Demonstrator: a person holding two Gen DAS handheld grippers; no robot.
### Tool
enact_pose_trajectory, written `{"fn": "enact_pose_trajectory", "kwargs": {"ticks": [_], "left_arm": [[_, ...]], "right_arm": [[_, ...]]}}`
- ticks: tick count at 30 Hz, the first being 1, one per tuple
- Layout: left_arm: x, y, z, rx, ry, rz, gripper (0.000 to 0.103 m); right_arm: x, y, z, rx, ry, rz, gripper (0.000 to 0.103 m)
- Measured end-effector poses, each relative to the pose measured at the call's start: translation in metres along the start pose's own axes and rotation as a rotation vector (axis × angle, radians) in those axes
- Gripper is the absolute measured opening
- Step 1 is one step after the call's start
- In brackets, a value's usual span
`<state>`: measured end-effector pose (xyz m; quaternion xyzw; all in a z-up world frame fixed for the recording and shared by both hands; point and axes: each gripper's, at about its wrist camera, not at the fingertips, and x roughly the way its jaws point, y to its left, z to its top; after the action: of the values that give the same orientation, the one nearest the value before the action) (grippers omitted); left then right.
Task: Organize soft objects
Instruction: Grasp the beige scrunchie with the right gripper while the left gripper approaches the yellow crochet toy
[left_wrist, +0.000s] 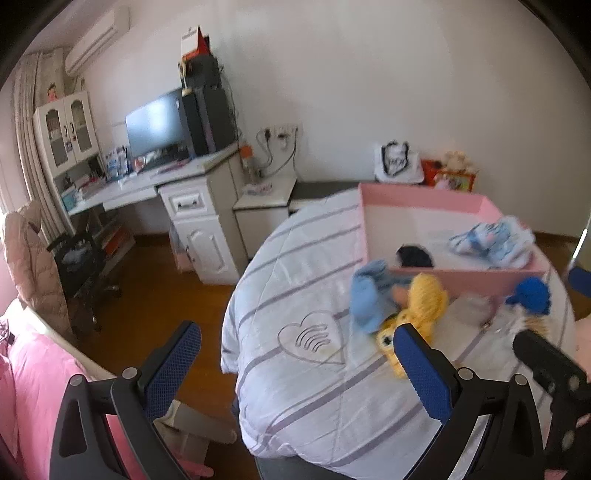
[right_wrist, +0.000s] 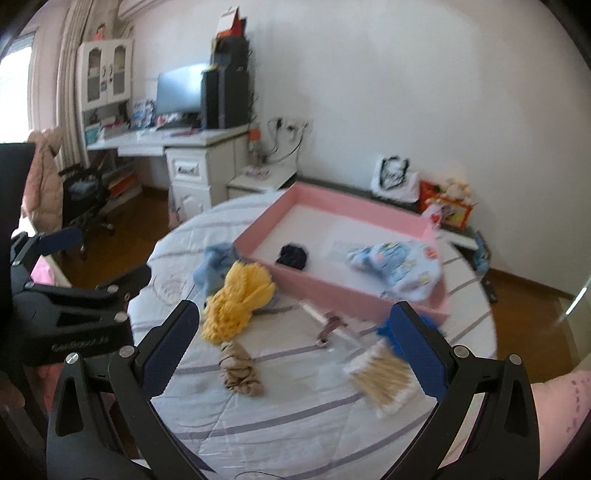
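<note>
A pink box (right_wrist: 369, 301) (left_wrist: 424, 201) lies on the striped white quilt (right_wrist: 295, 413) (left_wrist: 295, 387). Inside it are a black soft item (right_wrist: 293, 256) (left_wrist: 413, 254) and a blue-white patterned cloth (right_wrist: 399, 264) (left_wrist: 491, 240). In front of the box lie a yellow knit item (right_wrist: 240, 295) (left_wrist: 424, 302), a light blue cloth (right_wrist: 216, 262) (left_wrist: 369, 295), a beige stocking bundle (right_wrist: 240, 373), a dark blue knit item (right_wrist: 386, 328) (left_wrist: 530, 290) and a pack of cotton swabs (right_wrist: 380, 376). My right gripper (right_wrist: 303, 350) is open and empty above the quilt. My left gripper (left_wrist: 295, 362) is open and empty, left of the yellow item.
A small brown strap (right_wrist: 330, 326) lies on the quilt near the box. A white desk with a monitor (right_wrist: 177, 92) (left_wrist: 155, 125) stands at the back left, with a black chair (right_wrist: 83, 199) and wooden floor beside it. Bags and toys (right_wrist: 443, 199) line the wall.
</note>
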<state>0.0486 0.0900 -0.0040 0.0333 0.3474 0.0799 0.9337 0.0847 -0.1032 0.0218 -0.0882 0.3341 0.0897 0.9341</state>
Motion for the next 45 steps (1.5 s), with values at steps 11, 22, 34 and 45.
{"fn": "enact_pose_trajectory", "kwargs": {"ticks": [11,22,34,45], "left_arm": [[0.057,0.012,-0.004,0.013,0.125,-0.043,0.103],[0.084,0.015,-0.010,0.005,0.167,-0.096,0.103],[0.073,-0.006,-0.009,0.004,0.185,-0.187,0.103],[0.082,-0.021,-0.005,-0.093,0.245,-0.315,0.103]], "right_arm": [[0.073,0.016,-0.022,0.002,0.230,0.102,0.084],[0.109,0.014,-0.041,0.028,0.338,0.125,0.028],[0.071,-0.021,-0.024,0.116,0.235,0.117,0.023],[0.048,-0.078,-0.029,0.259,0.176,0.044,0.024]]}}
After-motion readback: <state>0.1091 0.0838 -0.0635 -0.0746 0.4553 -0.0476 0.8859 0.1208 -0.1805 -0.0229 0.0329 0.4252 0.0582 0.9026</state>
